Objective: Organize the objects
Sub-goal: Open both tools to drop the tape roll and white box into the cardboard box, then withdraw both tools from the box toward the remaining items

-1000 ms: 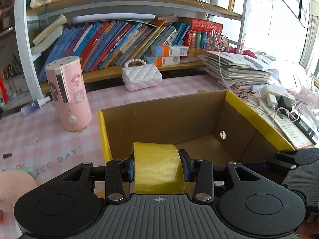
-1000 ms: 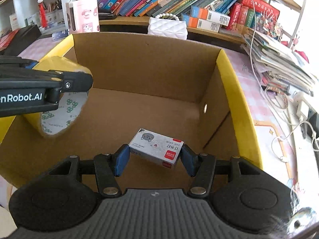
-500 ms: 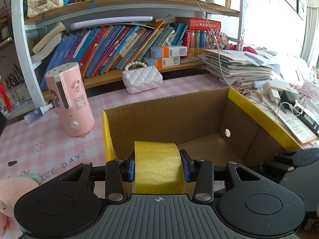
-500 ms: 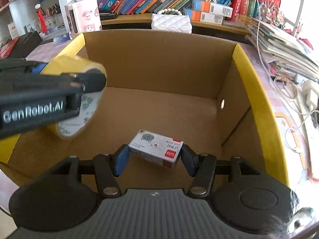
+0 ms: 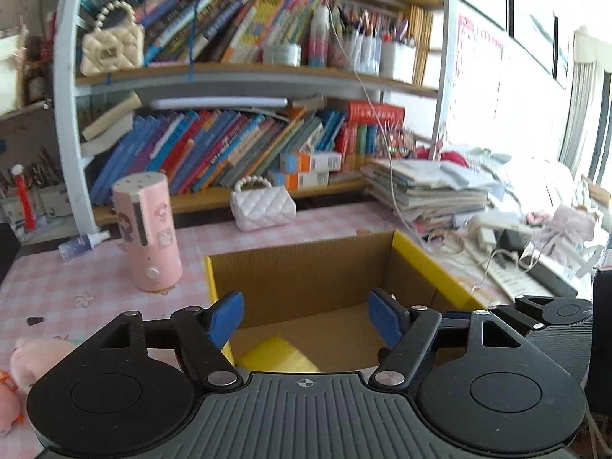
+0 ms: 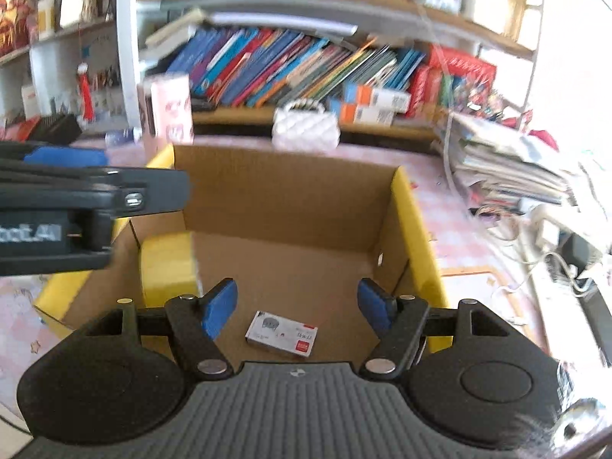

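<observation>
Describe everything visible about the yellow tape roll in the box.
The yellow tape roll is a wide, glossy yellow band, blurred in both views. It sits inside the cardboard box at its left side, against or very near the left wall, clear of the small white carton. No gripper touches it; the left gripper, jaws just opened, is above it and empty.

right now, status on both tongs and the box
Left tongs and right tongs just opened, empty. Tape roll and small carton down in box. Nothing blocking.

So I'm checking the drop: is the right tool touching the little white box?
Apart. The right wrist view shows the right tool open, with the white box lying on the carton floor below.
</observation>
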`<move>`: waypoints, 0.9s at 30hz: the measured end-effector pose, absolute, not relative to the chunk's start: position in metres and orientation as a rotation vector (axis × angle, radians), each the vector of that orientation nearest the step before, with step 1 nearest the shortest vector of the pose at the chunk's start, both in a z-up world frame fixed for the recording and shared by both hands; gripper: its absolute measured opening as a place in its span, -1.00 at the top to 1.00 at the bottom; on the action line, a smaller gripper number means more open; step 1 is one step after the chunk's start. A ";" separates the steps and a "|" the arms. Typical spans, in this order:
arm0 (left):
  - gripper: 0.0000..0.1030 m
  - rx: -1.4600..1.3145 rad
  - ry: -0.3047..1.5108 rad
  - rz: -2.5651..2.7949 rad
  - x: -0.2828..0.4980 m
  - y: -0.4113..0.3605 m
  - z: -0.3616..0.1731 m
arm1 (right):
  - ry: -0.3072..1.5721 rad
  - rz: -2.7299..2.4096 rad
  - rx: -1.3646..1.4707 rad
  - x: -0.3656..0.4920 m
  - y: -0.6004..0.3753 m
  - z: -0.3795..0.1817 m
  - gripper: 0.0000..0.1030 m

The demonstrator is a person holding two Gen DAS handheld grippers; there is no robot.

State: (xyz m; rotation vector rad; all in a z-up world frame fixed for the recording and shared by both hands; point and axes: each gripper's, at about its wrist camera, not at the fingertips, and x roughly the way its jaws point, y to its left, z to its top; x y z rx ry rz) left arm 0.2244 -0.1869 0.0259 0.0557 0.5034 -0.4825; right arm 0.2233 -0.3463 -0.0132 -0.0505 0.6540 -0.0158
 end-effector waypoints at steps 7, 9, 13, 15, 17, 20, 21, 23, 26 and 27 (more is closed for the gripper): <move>-0.61 0.018 0.440 -0.447 0.179 -0.155 0.040 | 0.565 -0.112 0.024 0.178 -0.346 0.006 -0.32; -0.63 0.015 0.431 -0.439 0.165 -0.145 0.040 | 0.554 -0.139 0.043 0.164 -0.344 0.008 -0.32; -0.63 0.015 0.478 -0.430 0.149 -0.129 0.030 | 0.565 -0.175 0.084 0.137 -0.334 0.006 -0.33; -0.63 0.006 0.504 -0.420 0.140 -0.119 0.024 | 0.593 -0.176 0.106 0.126 -0.326 0.002 -0.33; -0.63 0.005 0.522 -0.408 0.133 -0.110 0.019 | 0.616 -0.171 0.115 0.117 -0.317 -0.002 -0.33; -0.63 0.023 0.556 -0.365 0.119 -0.095 0.009 | 0.647 -0.162 0.106 0.103 -0.299 -0.009 -0.34; -0.63 0.022 0.573 -0.353 0.115 -0.088 0.006 | 0.657 -0.157 0.100 0.099 -0.292 -0.010 -0.34; -0.63 0.009 0.604 -0.331 0.107 -0.076 0.001 | 0.670 -0.145 0.090 0.090 -0.280 -0.013 -0.38; -0.63 -0.006 0.634 -0.305 0.094 -0.059 -0.003 | 0.687 -0.130 0.068 0.077 -0.261 -0.017 -0.40; -0.63 -0.007 0.640 -0.297 0.090 -0.053 -0.005 | 0.695 -0.123 0.062 0.072 -0.254 -0.019 -0.40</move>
